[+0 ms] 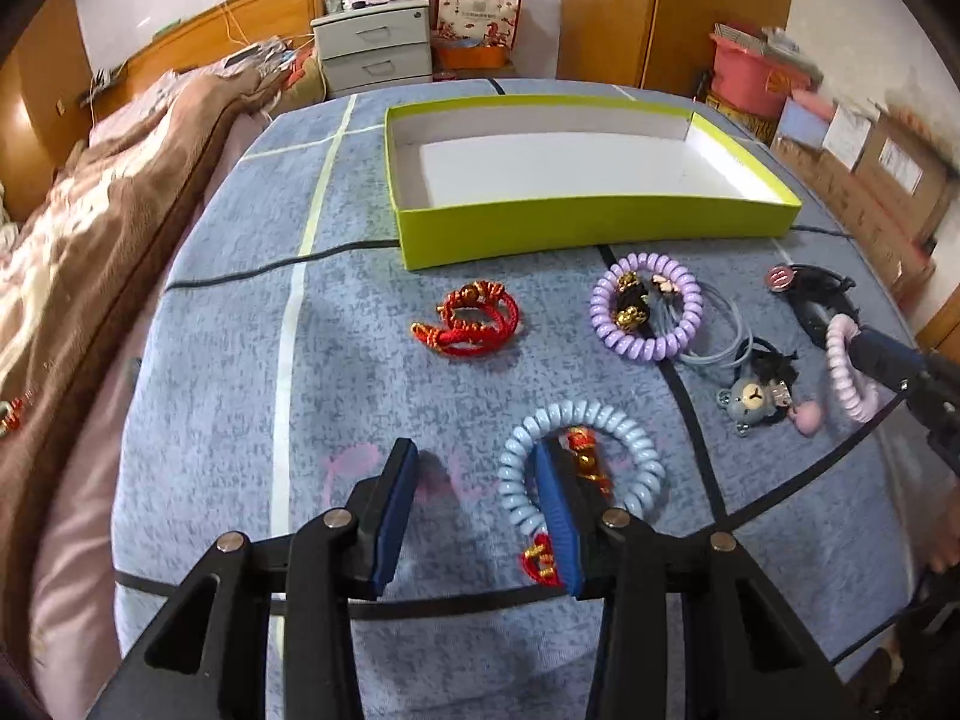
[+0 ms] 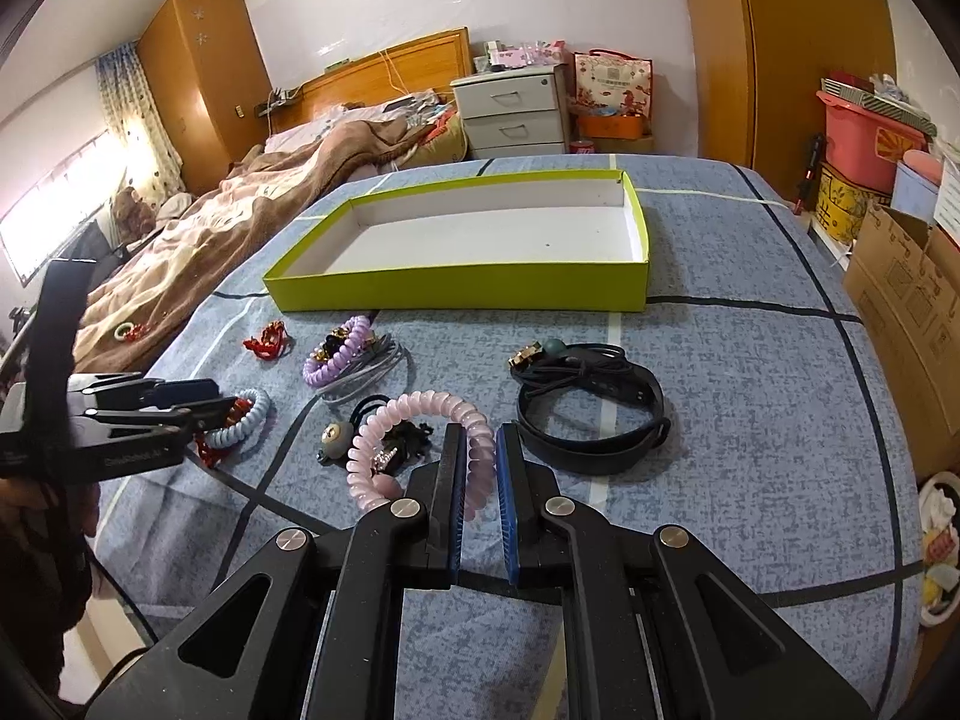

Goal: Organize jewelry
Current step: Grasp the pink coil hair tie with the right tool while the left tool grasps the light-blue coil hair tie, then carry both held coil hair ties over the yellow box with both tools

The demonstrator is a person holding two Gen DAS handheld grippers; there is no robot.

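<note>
pink coil band: pinched between the closed jaws of the right gripper, its loop sticking out to the left over the bedspread.
blue coil band: flat on the bedspread near the front edge; the left gripper is set over it with jaws apart, one finger inside the ring and the other outside, pads not pressing it.
red cord charm: lies inside the blue ring, partly hidden by that finger.
purple coil band: further back, with gold and black beads in it, on top of thin grey bands.
red cord bracelet: alone, left of the purple one.
bear hair tie: between the blue band and the pink one.
black strap: right of the right gripper.
green box: open, white inside, behind all the pieces.
</note>
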